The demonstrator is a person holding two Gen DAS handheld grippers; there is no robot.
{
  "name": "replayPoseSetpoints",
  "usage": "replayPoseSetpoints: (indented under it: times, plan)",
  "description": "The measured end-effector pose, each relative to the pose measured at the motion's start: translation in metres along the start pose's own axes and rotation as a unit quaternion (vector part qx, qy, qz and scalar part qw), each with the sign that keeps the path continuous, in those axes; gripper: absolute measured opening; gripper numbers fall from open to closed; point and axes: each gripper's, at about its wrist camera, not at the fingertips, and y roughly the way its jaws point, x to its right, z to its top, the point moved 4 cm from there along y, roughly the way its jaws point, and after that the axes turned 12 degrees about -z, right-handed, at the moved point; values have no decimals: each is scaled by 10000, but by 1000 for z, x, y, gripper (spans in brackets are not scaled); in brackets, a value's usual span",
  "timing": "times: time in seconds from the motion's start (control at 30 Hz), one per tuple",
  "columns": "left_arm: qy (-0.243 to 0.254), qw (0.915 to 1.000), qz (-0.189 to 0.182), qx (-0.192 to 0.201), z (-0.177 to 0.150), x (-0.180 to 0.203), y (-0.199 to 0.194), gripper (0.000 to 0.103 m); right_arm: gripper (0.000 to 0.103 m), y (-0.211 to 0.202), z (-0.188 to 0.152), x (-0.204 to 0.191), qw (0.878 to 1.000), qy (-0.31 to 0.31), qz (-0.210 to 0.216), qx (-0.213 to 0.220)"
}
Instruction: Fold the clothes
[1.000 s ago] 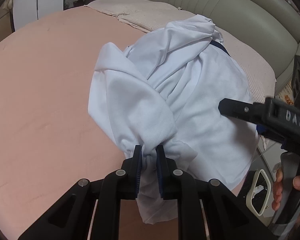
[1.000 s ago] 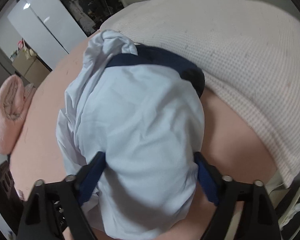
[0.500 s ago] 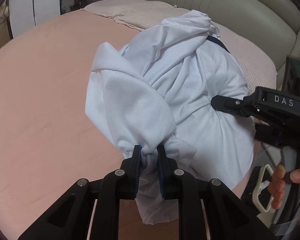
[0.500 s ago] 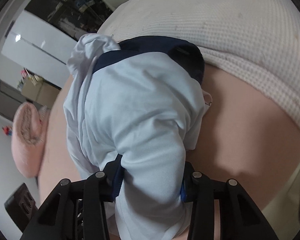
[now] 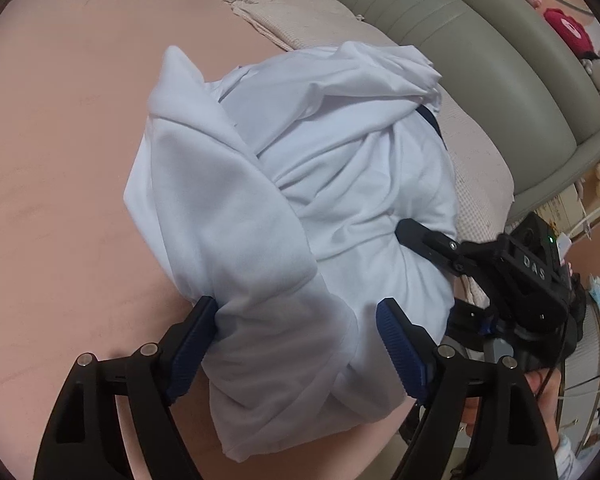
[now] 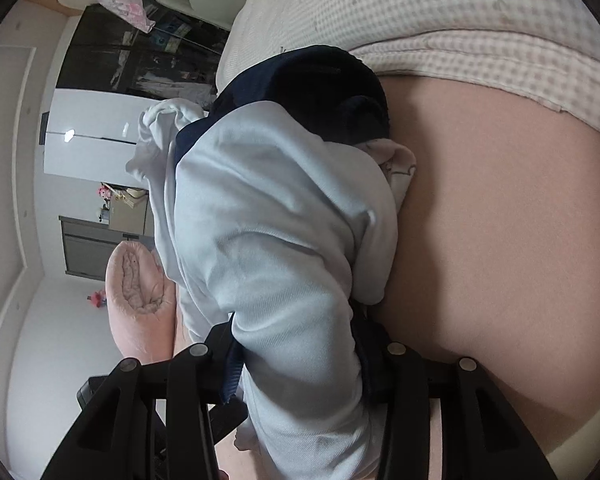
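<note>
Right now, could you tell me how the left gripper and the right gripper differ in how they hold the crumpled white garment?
The left gripper stands open, its blue-padded fingers spread either side of a loose fold of the crumpled white garment; the right gripper is closed, pinching a bunched fold.

The left gripper works at the near edge; the right gripper bites in from the garment's right side.

Both are black with blue pads, over the pink bed sheet.

A pink-sheeted bed (image 5: 60, 160) with a grey padded headboard (image 5: 500, 64), a waffle blanket (image 6: 440, 12) across it; white wardrobe doors (image 6: 88, 148), pale walls beyond
</note>
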Motion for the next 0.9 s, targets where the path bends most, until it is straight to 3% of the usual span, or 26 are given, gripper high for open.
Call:
replayPoseSetpoints:
  times: [0.13, 0.27, 0.37, 0.47, 0.5, 0.53, 0.6, 0.77, 0.9]
  plan:
    - [-20, 9999, -30, 141, 2, 12, 25, 92, 44, 1, -1, 7, 9999, -2, 93, -47]
    - [723, 9961, 482, 157, 0, 33, 46, 92, 43, 13, -12, 1, 10000, -20, 82, -22]
    - [1424, 9842, 1033, 204, -6, 49, 62, 90, 43, 10, -14, 4, 9999, -73, 64, 83]
    - [1666, 9777, 1241, 294, -1, 60, 70, 71, 43, 12, -16, -2, 9999, -97, 32, 139]
    - [1743, 9754, 1308, 324, 0, 64, 72, 58, 43, 13, -16, -4, 9998, -104, 20, 157]
    - [1820, 9730, 1374, 354, 2, 67, 75, 39, 43, 13, -16, -6, 9998, -111, 9, 175]
    - [1973, 9678, 1507, 414, 5, 75, 80, 24, 43, 10, -17, -6, 9996, -129, -49, 234]
    - [2194, 9596, 1690, 496, -1, 83, 91, 19, 43, 2, -27, -12, 9986, -189, -132, 482]
    - [1956, 9674, 1508, 568, -22, 59, 45, 19, 41, -3, -33, -8, 9989, -5, 56, 476]
